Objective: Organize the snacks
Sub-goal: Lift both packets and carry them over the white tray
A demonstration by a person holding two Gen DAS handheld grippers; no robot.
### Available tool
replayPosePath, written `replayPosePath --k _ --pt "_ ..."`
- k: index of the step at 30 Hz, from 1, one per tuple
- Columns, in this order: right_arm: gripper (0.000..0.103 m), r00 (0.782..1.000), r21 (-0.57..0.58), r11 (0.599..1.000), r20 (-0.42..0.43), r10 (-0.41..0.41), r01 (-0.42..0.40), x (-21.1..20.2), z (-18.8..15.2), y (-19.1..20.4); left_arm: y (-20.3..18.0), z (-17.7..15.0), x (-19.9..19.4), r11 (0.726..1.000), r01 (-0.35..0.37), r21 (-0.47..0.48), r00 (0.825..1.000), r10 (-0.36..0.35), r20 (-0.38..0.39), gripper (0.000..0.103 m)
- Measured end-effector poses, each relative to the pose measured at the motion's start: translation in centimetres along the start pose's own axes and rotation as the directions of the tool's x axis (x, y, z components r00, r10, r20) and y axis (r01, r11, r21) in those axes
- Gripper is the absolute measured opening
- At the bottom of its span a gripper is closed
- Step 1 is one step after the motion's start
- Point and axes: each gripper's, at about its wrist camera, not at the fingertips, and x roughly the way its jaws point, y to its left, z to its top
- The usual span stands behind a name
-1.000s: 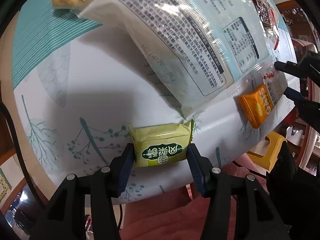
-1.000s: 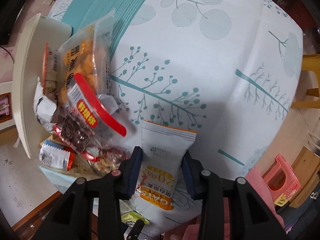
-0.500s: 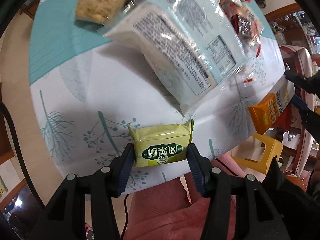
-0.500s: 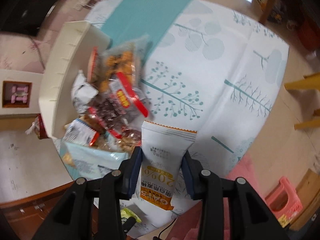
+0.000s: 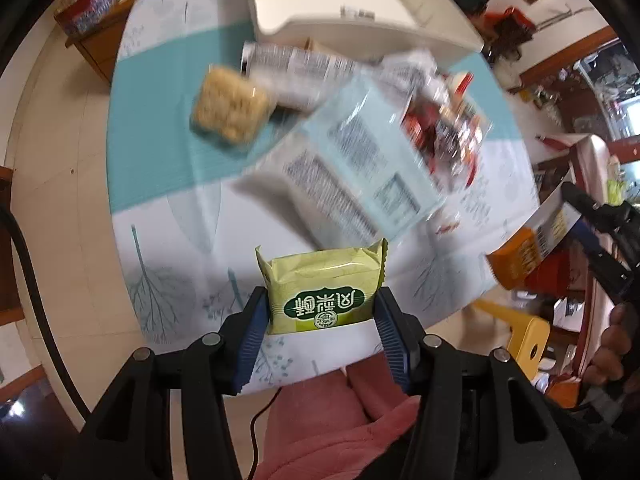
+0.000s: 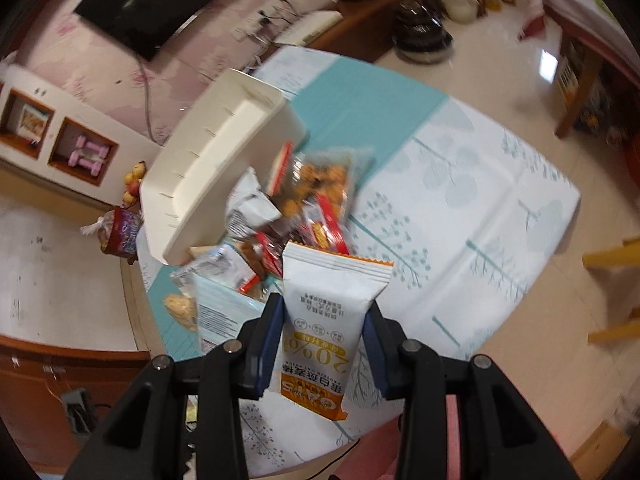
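My left gripper is shut on a yellow-green pastry packet, held well above the table. My right gripper is shut on a white and orange oat bar packet, also lifted; the same bar shows at the right edge of the left wrist view. A pile of snack packets lies beside a cream plastic bin. In the left wrist view the pile holds a large pale blue bag and a clear pack of beige crackers in front of the bin.
The round table wears a white leaf-print cloth with a teal band. A yellow stool stands past the table's edge, and a wooden cabinet beyond it. Red clothing shows under the left gripper. A hand is at the right.
Both grippers have risen with their packets still held, so the table and pile look smaller. The views have tipped up: the cream bin and the room beyond have come into sight.
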Motion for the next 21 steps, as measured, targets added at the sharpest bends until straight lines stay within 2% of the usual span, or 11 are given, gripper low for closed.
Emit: replayPosePath --k 9,21 --pt "0.039 0.996 -0.157 0.986 0.053 0.067 -0.058 -1.2 3.7 3.0 -2.9 3.3 -4.3 1.000 -0.001 -0.011 0.993 0.002 0.118 0.052" --pt "0.039 0.979 -0.385 0.916 0.118 0.167 -0.110 -1.7 10.1 6.8 -6.3 9.6 -7.7 0.996 -0.034 -0.077 0.964 0.053 0.262 0.052"
